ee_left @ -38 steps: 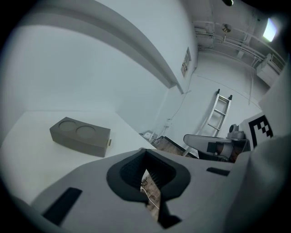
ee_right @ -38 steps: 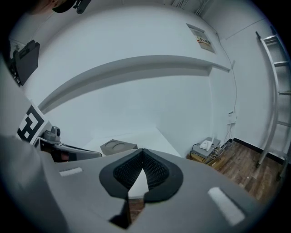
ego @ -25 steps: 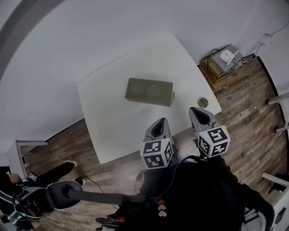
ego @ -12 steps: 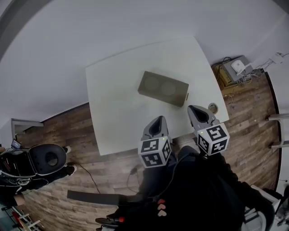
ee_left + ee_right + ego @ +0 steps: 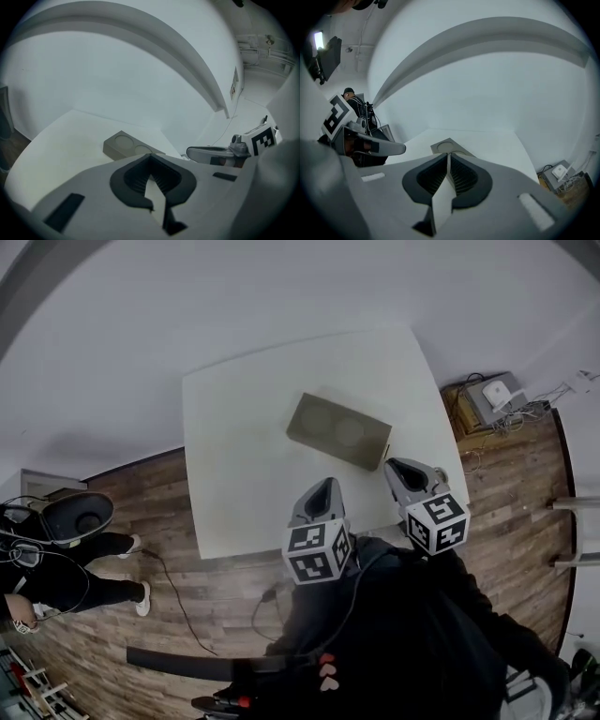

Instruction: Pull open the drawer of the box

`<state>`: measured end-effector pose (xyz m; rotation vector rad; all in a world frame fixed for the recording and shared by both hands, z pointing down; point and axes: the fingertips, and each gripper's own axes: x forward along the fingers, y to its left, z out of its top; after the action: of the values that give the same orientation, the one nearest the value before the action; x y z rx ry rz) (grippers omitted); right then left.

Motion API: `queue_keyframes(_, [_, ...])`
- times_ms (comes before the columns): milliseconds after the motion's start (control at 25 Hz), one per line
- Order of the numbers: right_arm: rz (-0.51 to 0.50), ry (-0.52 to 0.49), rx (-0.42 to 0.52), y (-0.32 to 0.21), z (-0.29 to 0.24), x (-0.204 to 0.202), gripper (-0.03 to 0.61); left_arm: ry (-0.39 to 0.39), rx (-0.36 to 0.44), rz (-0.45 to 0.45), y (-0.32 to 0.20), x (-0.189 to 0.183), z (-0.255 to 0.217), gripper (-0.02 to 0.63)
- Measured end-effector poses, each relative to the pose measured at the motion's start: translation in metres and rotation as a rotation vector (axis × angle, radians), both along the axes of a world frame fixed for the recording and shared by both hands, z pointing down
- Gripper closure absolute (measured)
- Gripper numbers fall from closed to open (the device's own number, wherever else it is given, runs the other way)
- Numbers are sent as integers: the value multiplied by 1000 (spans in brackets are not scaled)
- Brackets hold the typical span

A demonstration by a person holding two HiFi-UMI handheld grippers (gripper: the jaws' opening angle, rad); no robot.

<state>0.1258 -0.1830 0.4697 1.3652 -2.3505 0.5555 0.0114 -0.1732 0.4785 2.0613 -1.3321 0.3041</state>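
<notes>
An olive-grey box (image 5: pixel 339 430) with two round marks on its top lies on the white table (image 5: pixel 234 456). It also shows in the left gripper view (image 5: pixel 126 145) and the right gripper view (image 5: pixel 449 146). A small handle (image 5: pixel 385 453) sticks out at the box's right end. My left gripper (image 5: pixel 325 486) hovers over the table's near edge, short of the box, jaws shut and empty (image 5: pixel 150 157). My right gripper (image 5: pixel 398 465) is beside the box's right end, close to the handle and apart from it, also shut and empty (image 5: pixel 448 154).
A low cabinet (image 5: pixel 492 399) with a white device and cables stands on the wooden floor right of the table. A person (image 5: pixel 56 568) sits at the far left beside a dark round seat (image 5: pixel 75 517). A cable (image 5: pixel 178 606) runs across the floor.
Both grippers have come forward over the table's near edge, closer to the box. The right one now sits near the box's right end. Both stay shut.
</notes>
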Motion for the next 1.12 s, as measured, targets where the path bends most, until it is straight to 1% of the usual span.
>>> queue_keyframes(120, [-11,-14,-22,-7,10,8,575,-2,-7,3,-4,6,2,618])
queue_keyframes(240, [-32,-4,-58,-16,26,18,547,-2,-24,2,-8,11,8,618])
queue_keyframes(280, [-46,9,-71,-19,32,23,530,-2,-32,4,-8,13,11,620])
queue_keyframes(400, [-102,48,-119,-26,55,33,443,-2,-61,7,-10,20,22,619])
queue_keyframes(480, [-159,100,-149,-31,74,38,375,-10,-76,10,-12,22,30,618])
queue_keyframes(560, [-234,174,-182,-34,94,39,343,-14,-92,10,-14,23,36,620])
queue_keyframes(720, [-405,325,-244,-37,129,39,328,-5,-124,5,-18,27,45,620])
queue_keyframes(800, [-456,367,-265,-41,141,39,328,-10,-134,9,-21,30,50,620])
queue_keyframes(920, [-495,389,-294,-44,153,38,328,-19,-149,18,-27,35,57,618])
queue_keyframes(1120, [-540,404,-306,-47,159,36,330,-19,-176,55,-47,53,71,618])
